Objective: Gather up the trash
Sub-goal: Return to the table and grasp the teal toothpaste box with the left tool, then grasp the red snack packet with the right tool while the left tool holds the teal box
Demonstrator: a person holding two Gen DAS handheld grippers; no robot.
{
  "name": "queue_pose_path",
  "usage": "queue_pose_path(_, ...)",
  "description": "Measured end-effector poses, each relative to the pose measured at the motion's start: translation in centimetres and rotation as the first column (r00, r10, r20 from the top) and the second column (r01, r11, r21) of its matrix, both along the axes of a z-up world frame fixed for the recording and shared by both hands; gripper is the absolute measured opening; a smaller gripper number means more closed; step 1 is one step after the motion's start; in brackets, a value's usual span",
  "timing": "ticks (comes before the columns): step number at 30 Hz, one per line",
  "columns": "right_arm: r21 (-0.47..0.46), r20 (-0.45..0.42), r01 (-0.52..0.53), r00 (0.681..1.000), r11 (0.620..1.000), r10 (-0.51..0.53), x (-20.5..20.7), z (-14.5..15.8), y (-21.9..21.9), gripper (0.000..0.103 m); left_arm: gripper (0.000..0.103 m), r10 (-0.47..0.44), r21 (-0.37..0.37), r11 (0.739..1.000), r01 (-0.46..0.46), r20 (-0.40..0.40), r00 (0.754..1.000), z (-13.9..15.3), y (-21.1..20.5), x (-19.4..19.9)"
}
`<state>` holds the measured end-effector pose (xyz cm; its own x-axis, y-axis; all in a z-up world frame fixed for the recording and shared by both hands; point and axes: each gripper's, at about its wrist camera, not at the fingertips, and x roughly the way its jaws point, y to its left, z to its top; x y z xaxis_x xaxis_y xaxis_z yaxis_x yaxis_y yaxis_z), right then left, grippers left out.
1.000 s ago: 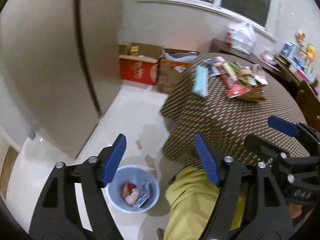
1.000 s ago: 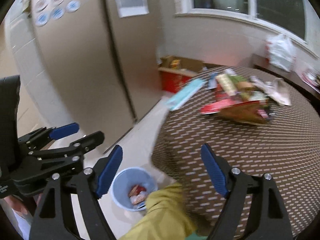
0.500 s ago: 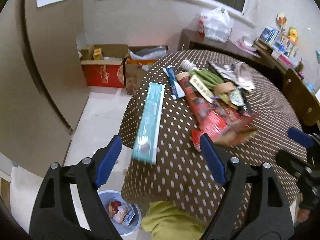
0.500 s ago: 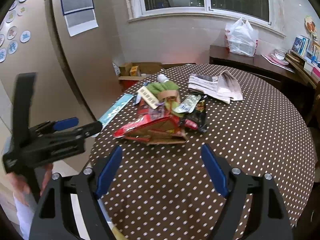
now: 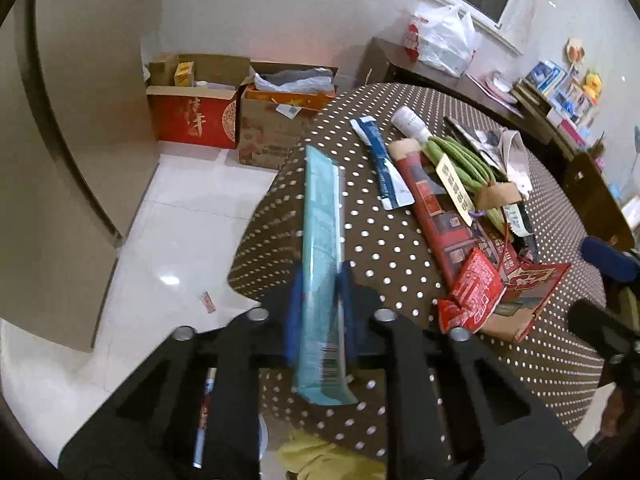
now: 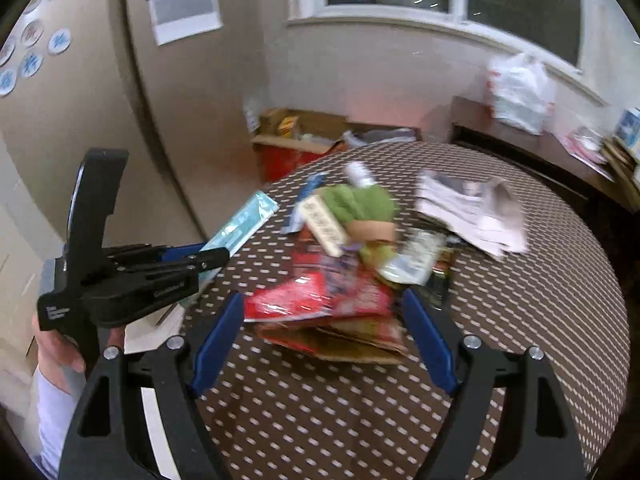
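Observation:
A long teal carton (image 5: pixel 320 240) lies over the left edge of the round dotted table (image 5: pixel 380 248). My left gripper (image 5: pixel 320 312) is closing on its near end, with the blue pads pressing both long sides. From the right wrist view, that carton (image 6: pixel 244 224) sticks out of the left gripper (image 6: pixel 200 258), held by a hand. My right gripper (image 6: pixel 323 296) hangs open over the table (image 6: pixel 520 320), just short of a red snack wrapper (image 6: pixel 320 300) at the front of a trash pile. Its fingers touch nothing.
The pile holds a red box (image 5: pixel 432 208), a green bundle (image 5: pixel 460 160), a blue sachet (image 5: pixel 384 164) and newspaper (image 6: pixel 472 212). Cardboard boxes (image 5: pixel 192 116) stand on the floor by the wall. A scrap (image 5: pixel 208 302) lies on the tiles. A white bag (image 5: pixel 444 40) sits on a sideboard.
Both grippers swung from over the floor bin to the table. The left one came down onto the teal carton's near end and closed on it. The right one neared the red wrapper, still open.

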<state>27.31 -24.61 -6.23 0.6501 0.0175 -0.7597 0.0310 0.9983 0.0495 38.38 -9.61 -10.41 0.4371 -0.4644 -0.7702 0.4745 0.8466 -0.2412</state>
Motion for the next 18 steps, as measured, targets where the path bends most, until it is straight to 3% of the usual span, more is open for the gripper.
queue_pose_path(5,-0.044,-0.069,-0.091,0.994,0.995,0.087,2.2,-1.7,2.9,0.079,0.01,0.012,0.017,1.0,-0.013,0.055,0.998,0.8,1.1,-1.1)
queue_pose_path(9,-0.11,-0.129,-0.087,0.989,0.99,0.073,3.6,-3.9,3.9,0.08,0.01,0.025,-0.013,1.0,-0.024,0.079,0.997,1.5,2.3,-1.8)
queue_pose_path(13,-0.194,-0.121,-0.058,0.992,0.979,0.035,3.6,-4.9,4.3,0.079,0.01,0.043,-0.018,0.999,-0.041,0.088,0.995,1.7,3.3,-2.4)
queue_pose_path(15,-0.233,-0.103,-0.041,0.995,0.972,0.017,3.3,-4.8,4.3,0.068,0.01,0.05,-0.012,0.999,-0.049,0.098,0.994,1.7,3.6,-2.9)
queue_pose_path(16,-0.238,-0.101,-0.032,0.995,0.971,0.009,3.3,-4.7,4.1,0.055,0.01,0.054,-0.008,0.999,-0.053,0.1,0.994,1.7,3.6,-3.0)
queue_pose_path(17,-0.228,-0.1,-0.027,0.995,0.973,0.004,3.2,-4.6,3.8,0.044,0.01,0.057,-0.006,0.998,-0.056,0.102,0.993,1.6,3.8,-3.3)
queue_pose_path(18,-0.189,-0.112,-0.038,0.994,0.981,0.017,3.1,-4.5,3.4,0.041,0.01,0.057,-0.007,0.998,-0.057,0.104,0.993,1.6,3.9,-3.5)
